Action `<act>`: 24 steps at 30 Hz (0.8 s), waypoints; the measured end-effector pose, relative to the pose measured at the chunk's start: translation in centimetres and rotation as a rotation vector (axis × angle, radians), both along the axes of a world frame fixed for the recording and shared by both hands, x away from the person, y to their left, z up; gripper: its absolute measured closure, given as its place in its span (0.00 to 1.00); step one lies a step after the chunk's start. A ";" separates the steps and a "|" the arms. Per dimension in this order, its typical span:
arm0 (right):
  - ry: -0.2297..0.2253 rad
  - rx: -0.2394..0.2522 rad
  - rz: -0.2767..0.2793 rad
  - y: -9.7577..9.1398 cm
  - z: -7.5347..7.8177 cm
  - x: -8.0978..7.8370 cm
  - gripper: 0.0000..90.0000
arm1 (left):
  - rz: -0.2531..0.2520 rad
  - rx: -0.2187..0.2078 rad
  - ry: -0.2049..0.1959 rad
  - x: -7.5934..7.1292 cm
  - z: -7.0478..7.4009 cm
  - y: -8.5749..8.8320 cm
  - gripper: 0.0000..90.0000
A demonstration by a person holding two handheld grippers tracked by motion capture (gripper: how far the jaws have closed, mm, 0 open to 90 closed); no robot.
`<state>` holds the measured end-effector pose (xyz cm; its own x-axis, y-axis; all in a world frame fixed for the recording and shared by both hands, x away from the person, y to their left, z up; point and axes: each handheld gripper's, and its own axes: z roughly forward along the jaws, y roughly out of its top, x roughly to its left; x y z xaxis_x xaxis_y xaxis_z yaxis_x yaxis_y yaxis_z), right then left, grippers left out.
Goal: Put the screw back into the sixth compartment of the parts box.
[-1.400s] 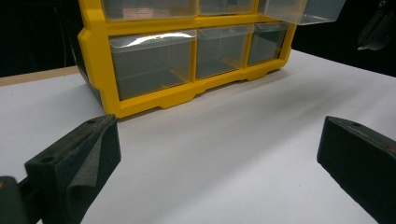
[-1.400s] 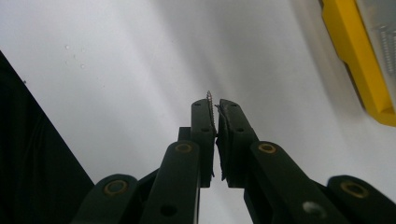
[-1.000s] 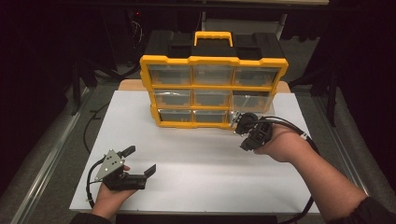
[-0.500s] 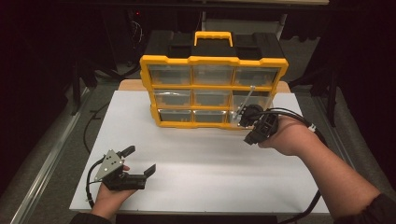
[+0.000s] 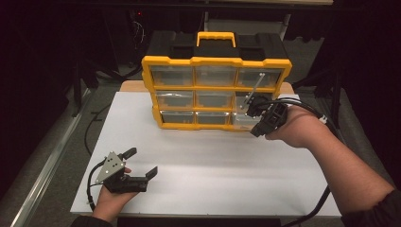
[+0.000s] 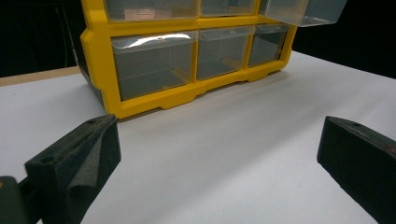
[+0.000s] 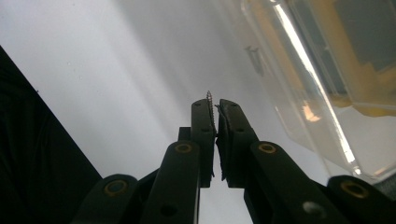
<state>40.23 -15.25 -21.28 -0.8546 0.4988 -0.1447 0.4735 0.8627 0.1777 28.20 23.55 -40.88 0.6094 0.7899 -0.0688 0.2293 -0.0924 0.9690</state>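
Standing at the far side of the white table [image 5: 203, 189], the yellow drawer cabinet [image 5: 215, 61] is showing three rows of clear drawers under a black top with a yellow handle [image 5: 216, 38]. The high view is taking in the whole cabinet and both forearms, while the left gripper view is catching just its lower rows from low on the table, with one clear drawer [image 6: 303, 11] sticking out at the right end of the row above the bottom one. The right gripper view is looking along a clear drawer's wall [image 7: 299, 93], which is lying to the right of the jaws.

The right gripper [image 5: 250, 105] is hanging at the near right corner of the cabinet, just in front of the right-hand drawers. Its jaws are pinched together on a thin screw [image 7: 210, 108], whose threaded tip is poking out past the pads. In the high view that screw is too small to make out.

The left gripper [image 5: 140, 163] is resting near the table's near left corner, well apart from the cabinet, its jaws spread wide with nothing between them. A broad stretch of bare white table is lying between the two grippers and the near edge.
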 end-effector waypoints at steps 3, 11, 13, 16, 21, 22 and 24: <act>-0.002 0.000 -0.009 -0.2 0.5 0.2 0.97 | -0.001 -0.001 0.000 0.0 0.0 0.0 0.00; -0.023 0.009 -0.021 -0.3 1.8 0.8 0.98 | 0.000 -0.002 -0.001 0.0 0.0 0.1 0.00; -0.030 0.008 -0.033 -0.5 2.0 1.0 0.97 | 0.000 -0.002 0.000 0.0 0.0 0.1 0.00; -0.033 0.018 -0.041 -0.5 2.3 1.4 0.97 | 0.001 -0.004 -0.001 0.0 0.0 0.1 0.00; -0.035 0.011 -0.046 -0.4 2.4 1.9 0.97 | 0.002 -0.004 -0.001 0.0 0.0 0.1 0.00; -0.041 0.014 -0.046 -0.4 2.3 2.1 0.97 | 0.002 -0.004 -0.001 0.0 0.0 0.1 0.00; -0.041 0.012 -0.046 -0.3 2.4 2.3 0.97 | 0.002 -0.005 -0.002 0.0 0.0 0.1 0.00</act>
<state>42.54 -15.55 -18.89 -0.8244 0.5391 -0.1727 0.5044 0.8380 0.2082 28.15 23.67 -40.84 0.6077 0.7909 -0.0721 0.2277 -0.0866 0.9699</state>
